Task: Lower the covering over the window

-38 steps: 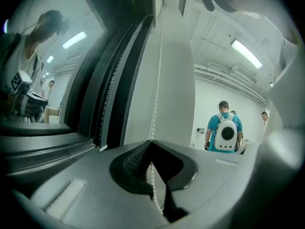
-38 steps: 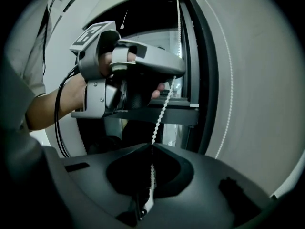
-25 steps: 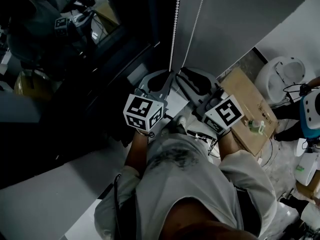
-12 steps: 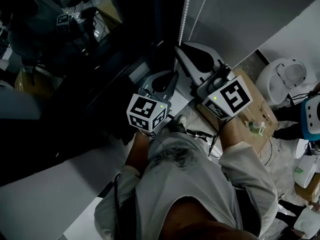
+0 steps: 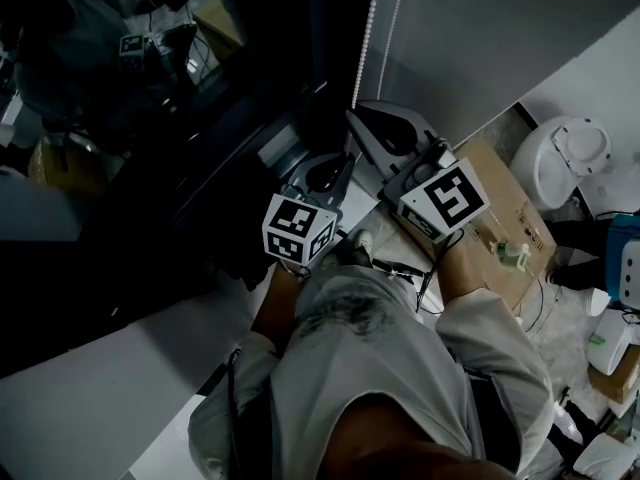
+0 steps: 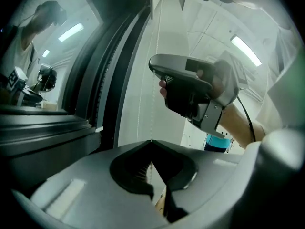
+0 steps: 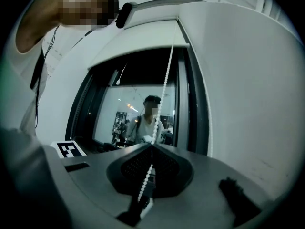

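Found the chain (image 5: 366, 38) hanging just right of the window (image 5: 150, 138), in two strands. Found the right gripper (image 5: 352, 116) pinched tight on one strand, jaws pressed together, beads threaded up out of the tips toward the window's top. Found the left gripper (image 5: 345, 160) likewise closed on the chain, jaws together on it, farther below the window's top than the right one. Could not tell whether on the same strand or the other.

Saw no lower edge of the covering anywhere across the window: in the right gripper view, only bare pane from the sill up to a dark band at the top. Judged the covering to be rolled up at the window's top, or nearly so. Could not make out any of it behind that dark band.

Counted the task as barely begun, then: hold on the chain made with both grippers, the lowering itself almost all left to do. Reckoned on many pulls of the chain, one gripper under the other, before bringing the covering down to the window's sill.
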`<state>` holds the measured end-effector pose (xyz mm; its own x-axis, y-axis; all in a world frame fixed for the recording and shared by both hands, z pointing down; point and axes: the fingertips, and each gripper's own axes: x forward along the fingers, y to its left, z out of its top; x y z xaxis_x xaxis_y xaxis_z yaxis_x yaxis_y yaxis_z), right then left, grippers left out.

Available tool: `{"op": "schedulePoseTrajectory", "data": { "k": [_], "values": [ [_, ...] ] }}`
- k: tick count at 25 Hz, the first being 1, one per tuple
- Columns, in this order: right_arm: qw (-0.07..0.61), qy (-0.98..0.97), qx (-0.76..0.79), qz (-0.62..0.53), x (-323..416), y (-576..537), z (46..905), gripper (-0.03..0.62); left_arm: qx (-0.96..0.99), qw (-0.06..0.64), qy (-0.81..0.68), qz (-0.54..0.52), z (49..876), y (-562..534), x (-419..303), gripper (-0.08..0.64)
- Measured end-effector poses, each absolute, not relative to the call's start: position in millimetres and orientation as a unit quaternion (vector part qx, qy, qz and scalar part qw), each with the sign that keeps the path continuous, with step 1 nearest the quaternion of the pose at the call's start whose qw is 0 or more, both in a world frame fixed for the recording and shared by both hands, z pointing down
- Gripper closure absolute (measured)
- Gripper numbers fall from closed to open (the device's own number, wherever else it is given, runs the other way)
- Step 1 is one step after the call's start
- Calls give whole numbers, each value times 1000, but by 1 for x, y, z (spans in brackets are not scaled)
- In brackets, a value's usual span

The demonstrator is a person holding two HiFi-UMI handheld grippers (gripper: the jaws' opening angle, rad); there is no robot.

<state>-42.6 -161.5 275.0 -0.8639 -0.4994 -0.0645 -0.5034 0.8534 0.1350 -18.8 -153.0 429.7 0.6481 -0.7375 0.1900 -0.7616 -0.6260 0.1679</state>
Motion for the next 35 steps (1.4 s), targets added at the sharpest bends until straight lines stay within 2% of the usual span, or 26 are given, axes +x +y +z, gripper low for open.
{"op": "schedulePoseTrajectory", "data": {
  "k": [14,23,26,29,30,31,33,35],
  "values": [
    [-83,961,-260,49,-41,-154,375,574,885,181,-414,109,525,-144,-11,549],
    [-88,961,-259,48,-37,-151,387,574,892,182,-403,94,521,-132,-5,538],
    [-88,960,-261,46,-35,-151,388,574,899,167,-401,64,487,-128,-13,482],
    [-88,960,-263,47,-33,-151,387,574,905,134,-403,29,437,-128,-22,455],
    [-86,960,-264,46,-32,-151,386,574,907,117,-404,30,422,-129,-23,453],
    [-84,959,-266,45,-30,-152,385,575,908,96,-405,45,411,-131,-23,479],
    [-82,958,-273,42,-25,-154,384,575,907,52,-406,95,402,-135,-20,449],
    [-81,957,-277,40,-20,-156,384,575,908,36,-405,106,396,-137,-17,449]
  ]
}}
